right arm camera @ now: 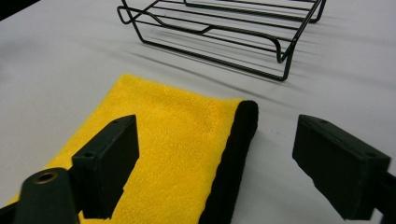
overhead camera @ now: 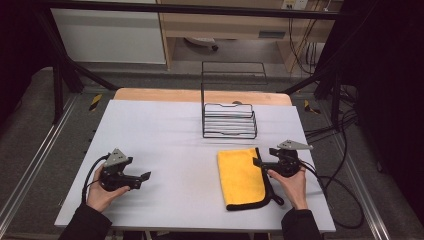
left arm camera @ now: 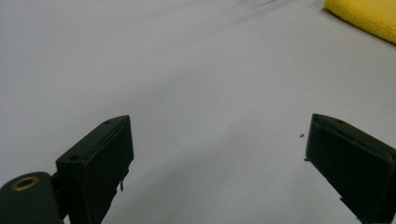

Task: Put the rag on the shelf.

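Observation:
A folded yellow cloth (overhead camera: 241,177) with a black hem along its right side lies flat on the white table cover (overhead camera: 165,135), right of centre. My right gripper (overhead camera: 258,162) is at the cloth's upper right corner, open. In the right gripper view the jaws of that gripper (right arm camera: 215,121) straddle the black hem of the cloth (right arm camera: 177,140) without pressing on it. My left gripper (overhead camera: 145,177) rests low over bare table at the left, open and holding nothing. In the left gripper view its jaws (left arm camera: 219,121) stand wide over the cover, with a corner of the cloth (left arm camera: 369,16) far off.
A black wire rack (overhead camera: 229,120) stands just behind the cloth, near the table's back edge; it also crosses the top of the right gripper view (right arm camera: 219,28). Cables (overhead camera: 340,190) trail off the right side. Black frame posts flank the table.

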The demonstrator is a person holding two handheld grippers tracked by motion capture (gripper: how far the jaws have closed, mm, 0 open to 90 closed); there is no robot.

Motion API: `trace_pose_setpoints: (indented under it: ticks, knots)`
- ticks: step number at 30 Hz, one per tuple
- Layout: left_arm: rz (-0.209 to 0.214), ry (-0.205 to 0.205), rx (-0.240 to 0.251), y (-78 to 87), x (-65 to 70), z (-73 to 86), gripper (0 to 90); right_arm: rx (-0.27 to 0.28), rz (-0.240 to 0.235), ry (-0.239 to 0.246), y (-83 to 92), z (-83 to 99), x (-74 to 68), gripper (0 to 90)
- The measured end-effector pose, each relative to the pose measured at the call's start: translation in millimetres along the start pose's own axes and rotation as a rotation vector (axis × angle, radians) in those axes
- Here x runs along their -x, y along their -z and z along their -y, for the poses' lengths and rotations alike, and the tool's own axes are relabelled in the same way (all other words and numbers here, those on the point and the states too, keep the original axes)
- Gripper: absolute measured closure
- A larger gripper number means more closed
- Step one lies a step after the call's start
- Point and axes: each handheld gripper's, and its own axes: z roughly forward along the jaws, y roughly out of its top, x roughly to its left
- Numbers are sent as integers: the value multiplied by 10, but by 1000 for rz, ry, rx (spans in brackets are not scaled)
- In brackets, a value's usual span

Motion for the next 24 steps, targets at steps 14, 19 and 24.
trace_pose_setpoints:
  ticks: [14, 19, 24]
  knots:
    - [36, -33, 3, -204, 303, -271, 78, -25, -54, 26, 67, 131, -38, 24]
    - [54, -53, 10, -300, 437, -404, 80, -26, -48, 38, 108, 152, -40, 19]
    - [71, -64, 5, -435, 576, -547, 80, -16, -43, 37, 143, 158, -31, 19]
